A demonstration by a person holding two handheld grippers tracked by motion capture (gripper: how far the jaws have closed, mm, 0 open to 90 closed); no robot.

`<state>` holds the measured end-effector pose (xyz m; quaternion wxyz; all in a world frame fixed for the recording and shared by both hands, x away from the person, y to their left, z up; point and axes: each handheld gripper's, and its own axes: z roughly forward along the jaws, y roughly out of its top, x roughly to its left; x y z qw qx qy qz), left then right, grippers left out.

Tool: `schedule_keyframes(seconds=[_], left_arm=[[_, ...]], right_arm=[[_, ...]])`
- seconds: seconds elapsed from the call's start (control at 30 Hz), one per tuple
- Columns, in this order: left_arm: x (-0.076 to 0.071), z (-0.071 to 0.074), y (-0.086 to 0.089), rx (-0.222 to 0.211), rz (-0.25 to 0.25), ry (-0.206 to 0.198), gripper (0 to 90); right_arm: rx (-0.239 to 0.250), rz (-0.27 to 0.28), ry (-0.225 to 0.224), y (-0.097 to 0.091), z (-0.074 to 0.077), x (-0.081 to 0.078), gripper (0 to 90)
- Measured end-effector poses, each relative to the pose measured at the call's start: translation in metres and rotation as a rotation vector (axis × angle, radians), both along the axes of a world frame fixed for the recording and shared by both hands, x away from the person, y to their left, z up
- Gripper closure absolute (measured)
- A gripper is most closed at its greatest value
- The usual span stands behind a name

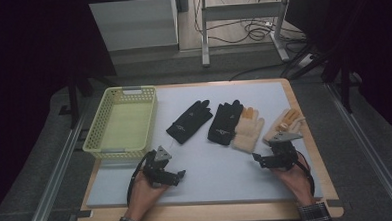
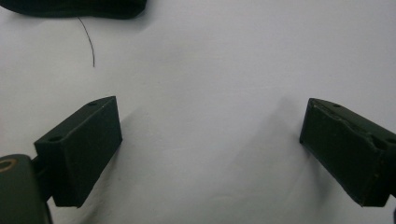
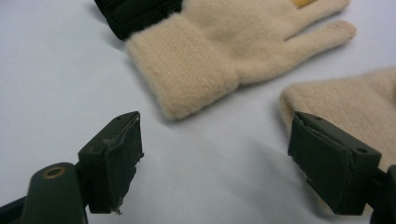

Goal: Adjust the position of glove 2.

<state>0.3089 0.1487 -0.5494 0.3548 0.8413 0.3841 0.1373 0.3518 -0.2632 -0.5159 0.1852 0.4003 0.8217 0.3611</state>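
Nearest me, the person's hands come in w/ plaid cuffs at the counter's front edge, each holding a claw low over the pale grey mat (image 1: 212,175). Left claw (image 1: 180,174) sits front-left, jaws spread wide apart, nothing between them but bare mat; its own view shows the same, w/ a dark glove edge and a loose thread at the top. Right claw (image 1: 256,158) sits front-right, also released, jaws wide, empty.

Just past the right claw: two cream knit gloves. In the right gripper view the near cream glove (image 3: 224,51) lies cuff-first toward the claw, ahead of the gap but not inside it; the second cream glove (image 3: 355,107) lies right beside the right-hand jaw, partly behind it, can't tell if touching.

Further back, mid-counter: black glove (image 1: 226,122) lies against the near cream glove, overlapping it; another black glove (image 1: 189,121) lies apart to its left, fingers pointing away.

Left side, mid to far: yellow plastic basket (image 1: 95,129), nothing inside, near the left claw but not touching.
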Motion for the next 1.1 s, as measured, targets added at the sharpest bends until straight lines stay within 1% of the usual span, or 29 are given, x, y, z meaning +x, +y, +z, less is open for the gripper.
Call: schedule_keyframes(seconds=[0.2, 0.33, 0.43, 0.5, 0.6, 0.63, 0.7, 0.73, 0.77, 0.8, 0.83, 0.87, 0.93, 0.97, 1.0, 1.03, 1.07, 1.1], left_arm=[[0.000, 0.000, 0.000, 0.000, 0.000, 0.000, 5.6], [0.000, 0.000, 0.000, -0.001, 0.000, 0.000, 5.6], [0.000, 0.000, 0.000, 0.000, 0.000, 0.000, 5.6], [0.000, 0.000, 0.000, -0.001, 0.000, 0.000, 5.6], [0.000, 0.000, 0.000, 0.000, 0.000, 0.000, 5.6], [0.000, 0.000, 0.000, -0.001, 0.000, 0.000, 5.6], [0.000, 0.000, 0.000, -0.001, 0.000, 0.000, 5.6], [0.000, 0.000, 0.000, -0.001, 0.000, 0.000, 5.6], [0.000, 0.000, 0.000, -0.001, 0.000, 0.000, 5.6], [0.000, 0.000, 0.000, -0.001, 0.000, 0.000, 5.6], [0.000, 0.000, 0.000, -0.001, 0.000, 0.000, 5.6], [0.000, 0.000, 0.000, -0.001, 0.000, 0.000, 5.6], [0.000, 0.000, 0.000, -0.001, 0.000, 0.000, 5.6], [0.000, 0.000, 0.000, -0.001, 0.000, 0.000, 5.6], [0.000, 0.000, 0.000, -0.001, 0.000, 0.000, 5.6], [0.000, 0.000, 0.000, -0.001, 0.000, 0.000, 5.6], [0.000, 0.000, 0.000, -0.001, 0.000, 0.000, 5.6], [0.000, 0.000, 0.000, -0.001, 0.000, 0.000, 5.6]], right_arm=[[0.010, 0.009, 0.021, 0.005, 0.005, 0.001, 18.2], [0.013, 0.017, 0.022, 0.011, 0.008, 0.006, 18.2], [0.007, 0.026, 0.009, 0.016, 0.012, 0.009, 20.4], [0.005, 0.038, -0.004, 0.021, 0.017, 0.013, 23.8], [0.012, 0.048, -0.004, 0.026, 0.020, 0.017, 26.1], [0.008, 0.053, -0.012, 0.030, 0.022, 0.022, 28.9], [0.010, 0.065, -0.006, 0.035, 0.023, 0.026, 32.3], [0.010, 0.065, -0.006, 0.035, 0.023, 0.026, 32.3], [0.002, 0.077, -0.007, 0.041, 0.025, 0.031, 35.6], [0.002, 0.077, -0.007, 0.041, 0.025, 0.031, 35.6], [0.005, 0.088, -0.012, 0.046, 0.028, 0.035, 39.1], [0.005, 0.088, -0.012, 0.046, 0.028, 0.035, 39.1], [0.009, 0.093, -0.015, 0.053, 0.030, 0.041, 42.9], [0.009, 0.100, -0.019, 0.058, 0.033, 0.047, 46.5], [0.009, 0.100, -0.019, 0.058, 0.033, 0.047, 46.5], [0.012, 0.103, -0.016, 0.064, 0.035, 0.055, 51.1], [0.012, 0.103, -0.016, 0.064, 0.035, 0.055, 51.1], [0.014, 0.104, -0.016, 0.066, 0.035, 0.057, 53.2]])
